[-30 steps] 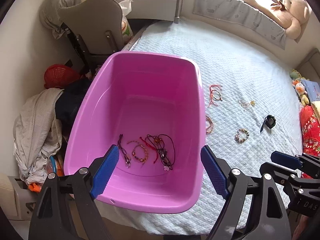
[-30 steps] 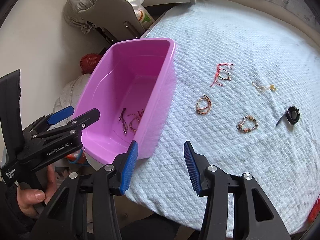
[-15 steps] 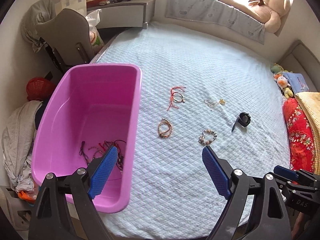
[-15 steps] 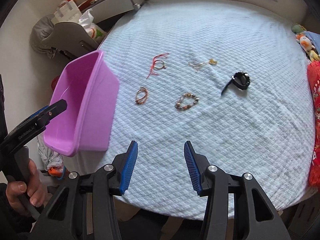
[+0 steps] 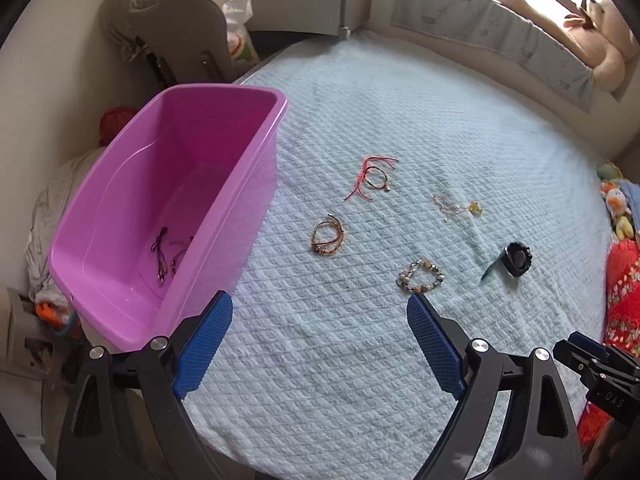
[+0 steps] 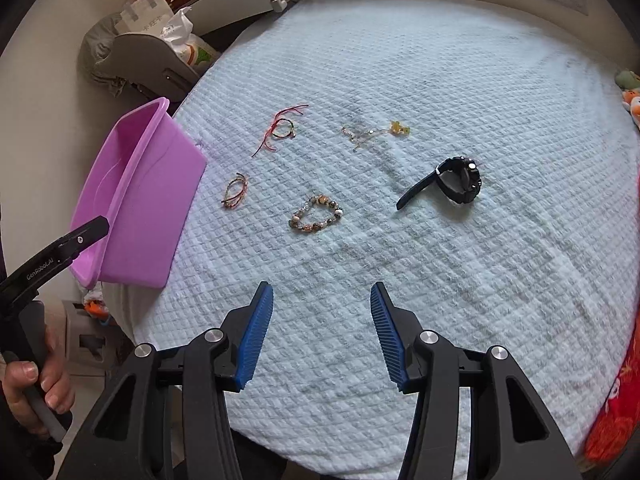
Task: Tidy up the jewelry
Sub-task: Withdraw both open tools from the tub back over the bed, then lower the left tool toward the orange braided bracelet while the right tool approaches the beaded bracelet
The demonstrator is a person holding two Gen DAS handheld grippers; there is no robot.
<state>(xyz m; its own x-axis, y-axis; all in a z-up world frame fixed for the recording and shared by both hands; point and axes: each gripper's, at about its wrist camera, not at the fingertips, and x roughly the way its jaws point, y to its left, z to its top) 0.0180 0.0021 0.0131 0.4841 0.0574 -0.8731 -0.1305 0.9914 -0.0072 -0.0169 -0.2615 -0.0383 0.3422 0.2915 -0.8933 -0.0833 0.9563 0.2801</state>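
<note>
A pink plastic tub (image 5: 120,208) (image 6: 132,200) sits at the bed's left edge with several bracelets (image 5: 168,252) in its bottom. On the pale blue quilt lie a red cord bracelet (image 5: 372,176) (image 6: 280,128), a brown cord bracelet (image 5: 328,236) (image 6: 235,191), a beaded bracelet (image 5: 420,276) (image 6: 316,214), a thin gold chain (image 5: 456,208) (image 6: 376,132) and a black watch (image 5: 514,260) (image 6: 456,182). My left gripper (image 5: 320,344) is open and empty above the quilt's near edge. My right gripper (image 6: 322,332) is open and empty, nearer than the beaded bracelet.
A grey chair (image 5: 188,36) and a low shelf (image 5: 304,4) stand beyond the tub. Clothes (image 5: 52,200) pile on the floor at left. A teddy bear (image 5: 600,40) lies by the window. Red fabric (image 5: 624,280) and small toys lie at the bed's right edge.
Both grippers have swung right, away from the tub and over the quilt. The jewelry on the bed now sits centred ahead of them. Both stay open.
</note>
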